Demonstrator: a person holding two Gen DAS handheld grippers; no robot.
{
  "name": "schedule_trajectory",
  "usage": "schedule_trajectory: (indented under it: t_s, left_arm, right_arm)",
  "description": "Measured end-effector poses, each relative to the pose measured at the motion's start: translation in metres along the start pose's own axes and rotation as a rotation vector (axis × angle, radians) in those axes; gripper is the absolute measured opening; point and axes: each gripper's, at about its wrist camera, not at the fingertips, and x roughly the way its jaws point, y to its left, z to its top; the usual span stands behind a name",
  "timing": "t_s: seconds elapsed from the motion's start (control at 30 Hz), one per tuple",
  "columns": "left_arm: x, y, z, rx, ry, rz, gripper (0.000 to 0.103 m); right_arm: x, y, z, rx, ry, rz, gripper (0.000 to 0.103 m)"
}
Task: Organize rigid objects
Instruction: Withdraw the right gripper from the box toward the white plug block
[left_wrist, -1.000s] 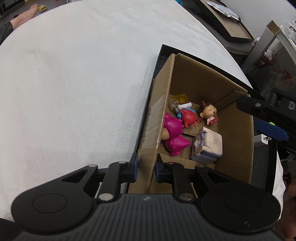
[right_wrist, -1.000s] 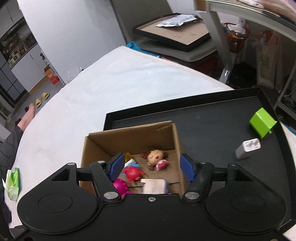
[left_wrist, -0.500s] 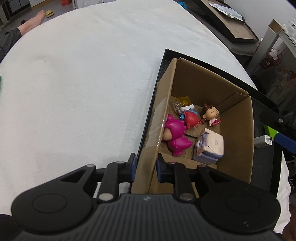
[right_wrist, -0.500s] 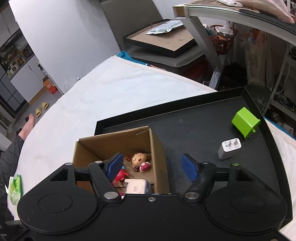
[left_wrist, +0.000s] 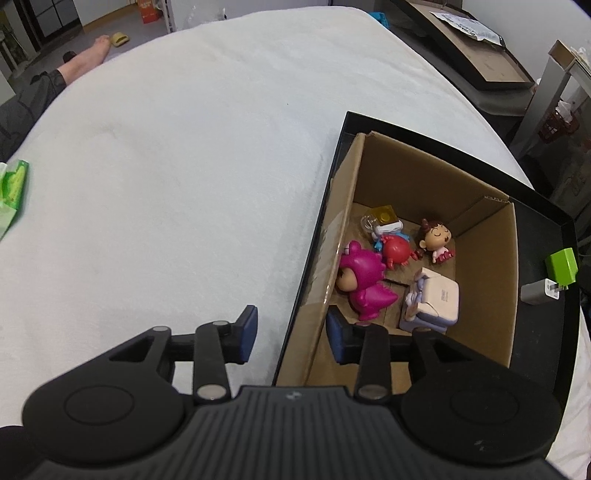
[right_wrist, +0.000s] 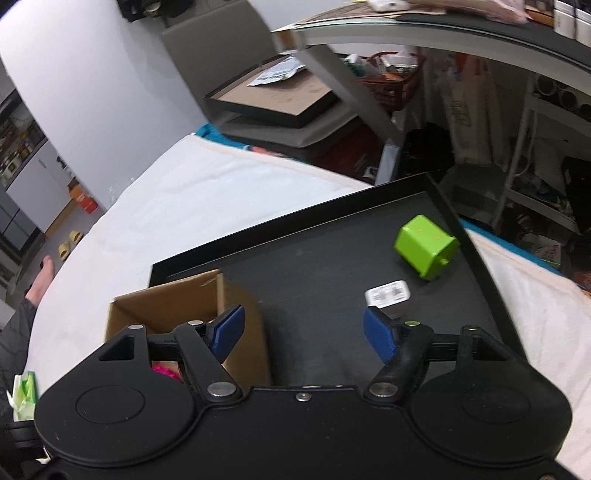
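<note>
Left gripper (left_wrist: 290, 334) released, straddling brown cardboard box (left_wrist: 484, 280) wall | right gripper (right_wrist: 303, 334) released | we approach white rectangular charger (right_wrist: 388, 293) at 1 o'clock squarely, beside lime-green cube plug (right_wrist: 424, 251).

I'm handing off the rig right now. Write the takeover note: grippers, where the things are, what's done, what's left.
Left gripper: open, jaws straddling the near left wall of the cardboard box, gripping nothing.
Right gripper: open and empty, over the black tray, facing the two loose items.
Done: in the box lie the pink dinosuit figure, red crab toy, sleeping-face doll, yellow block and a white-lavender case.
Left: green cube charger and white adapter lie on the tray outside the box, to its right. They probably go in next; the white adapter is nearer the right gripper.
</note>
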Motion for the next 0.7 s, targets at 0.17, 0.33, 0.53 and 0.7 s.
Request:
schedule_trajectory:
  t_s: [0.17, 0.33, 0.53, 0.7]
  left_arm:
    - [0.001, -0.009, -0.002, 0.026, 0.003, 0.021, 0.050]
    - [0.005, -0.016, -0.003, 0.047, 0.008, 0.062, 0.055]
    - [0.010, -0.027, -0.001, 0.069, 0.012, 0.090, 0.057]
    - [0.009, -0.040, 0.007, 0.152, -0.008, 0.115, 0.057]
  right_arm:
    - [0.008, -0.018, -0.002, 0.021, 0.002, -0.030, 0.074]
    - [0.023, -0.031, -0.005, 0.025, 0.006, -0.046, 0.075]
    - [0.045, -0.047, -0.007, 0.034, 0.003, -0.078, 0.075]
    - [0.060, -0.053, -0.008, 0.010, 0.000, -0.084, 0.075]
